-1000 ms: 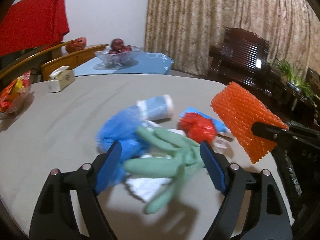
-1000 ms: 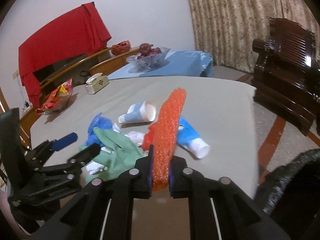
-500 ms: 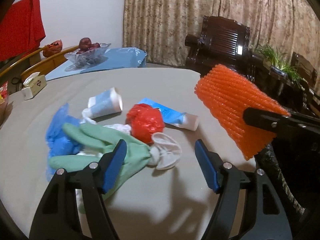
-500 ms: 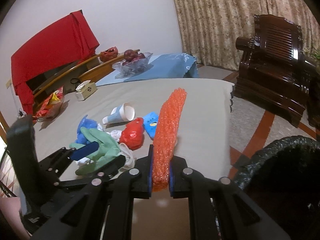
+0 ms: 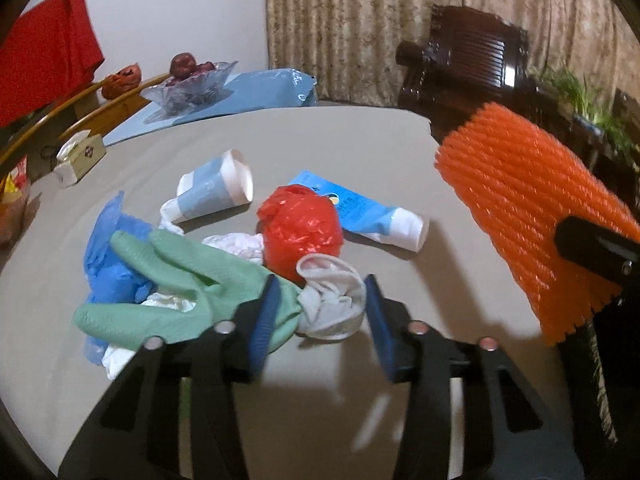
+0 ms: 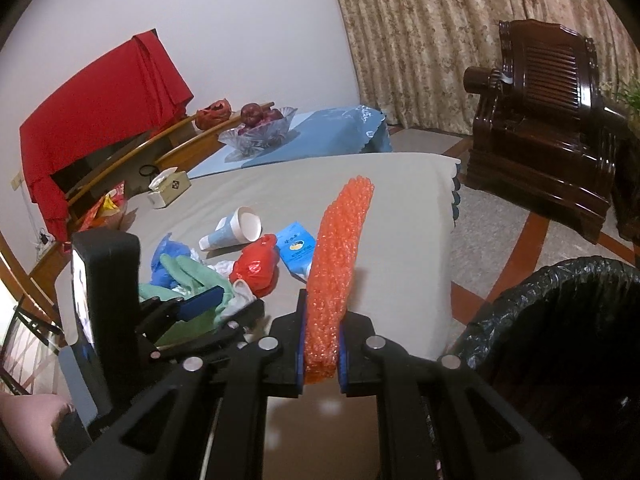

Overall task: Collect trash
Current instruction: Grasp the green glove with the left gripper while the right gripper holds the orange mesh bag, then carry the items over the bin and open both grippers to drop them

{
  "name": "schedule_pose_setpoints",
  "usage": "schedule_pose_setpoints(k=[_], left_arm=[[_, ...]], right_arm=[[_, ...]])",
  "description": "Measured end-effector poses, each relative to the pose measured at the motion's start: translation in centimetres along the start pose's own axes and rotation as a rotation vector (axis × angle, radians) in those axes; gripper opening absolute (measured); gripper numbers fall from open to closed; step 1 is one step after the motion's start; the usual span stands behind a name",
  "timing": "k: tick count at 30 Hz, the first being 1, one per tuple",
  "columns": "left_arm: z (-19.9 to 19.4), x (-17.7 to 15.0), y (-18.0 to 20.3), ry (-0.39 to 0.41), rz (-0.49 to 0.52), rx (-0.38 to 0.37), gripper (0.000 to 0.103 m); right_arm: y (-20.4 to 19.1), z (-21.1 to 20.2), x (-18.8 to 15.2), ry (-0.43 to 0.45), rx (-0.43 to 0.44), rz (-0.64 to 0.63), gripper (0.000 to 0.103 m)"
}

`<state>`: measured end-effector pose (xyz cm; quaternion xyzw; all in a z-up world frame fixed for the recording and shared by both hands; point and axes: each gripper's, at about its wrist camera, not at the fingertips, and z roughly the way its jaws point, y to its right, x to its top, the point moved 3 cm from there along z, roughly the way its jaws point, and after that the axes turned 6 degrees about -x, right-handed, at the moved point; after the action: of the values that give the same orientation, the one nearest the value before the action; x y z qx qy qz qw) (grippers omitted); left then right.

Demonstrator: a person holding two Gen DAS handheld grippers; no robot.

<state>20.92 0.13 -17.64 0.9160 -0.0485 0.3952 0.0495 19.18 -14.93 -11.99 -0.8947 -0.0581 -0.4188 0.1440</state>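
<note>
A trash pile lies on the grey table (image 5: pixel 360 144): a green rubber glove (image 5: pixel 180 280), blue plastic (image 5: pixel 104 240), a red plastic bag (image 5: pixel 300 232), a crumpled white wad (image 5: pixel 330 300), a paper cup (image 5: pixel 216 192) and a blue tube (image 5: pixel 360 212). My left gripper (image 5: pixel 320 312) is open, its jaws either side of the white wad. My right gripper (image 6: pixel 322 344) is shut on an orange foam net (image 6: pixel 340 260), also seen at the right of the left wrist view (image 5: pixel 528 216), held above the table's edge beside a black-lined bin (image 6: pixel 560 340).
A tissue box (image 5: pixel 80 156) and a snack bag (image 5: pixel 12 196) sit at the table's far left. A glass fruit bowl (image 5: pixel 192 84) stands on a blue-covered table behind. A dark wooden armchair (image 6: pixel 552 120) stands on the floor to the right.
My left gripper has moved forward and narrowed, so its jaws now flank the white wad. My right gripper has carried the orange net further right, closer to the bin.
</note>
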Motion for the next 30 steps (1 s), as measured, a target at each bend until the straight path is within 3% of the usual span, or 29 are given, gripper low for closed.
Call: schedule_pose_setpoints(k=[3,4,5,18,30], left_arm=[[-0.6,0.0,-0.2,0.019,-0.009,-0.009,0.021],[-0.9,0.0,-0.2,0.027,-0.012,-0.02,0.009],[-1.4,0.0,-0.2,0.038,-0.019,-0.049,0.007],[-8.2,0.7,0.3,0.155,-0.027,-0.145,0.005],[-13.4,3.3,2.9,0.263,-0.03,-0.259,0.004]], right_arm=[[-0.2,-0.3,0.1,0.006,0.004,-0.005,0.012],[-0.3,-0.5,0.2,0.01,0.004,-0.009,0.012],[-0.4,-0.7,0.3,0.015,0.004,-0.013,0.012],[-1.2,-4.4,1.1,0.074,0.016,-0.036,0.012],[-0.1,-9.6,2.2,0.154,-0.032,-0.036,0.012]])
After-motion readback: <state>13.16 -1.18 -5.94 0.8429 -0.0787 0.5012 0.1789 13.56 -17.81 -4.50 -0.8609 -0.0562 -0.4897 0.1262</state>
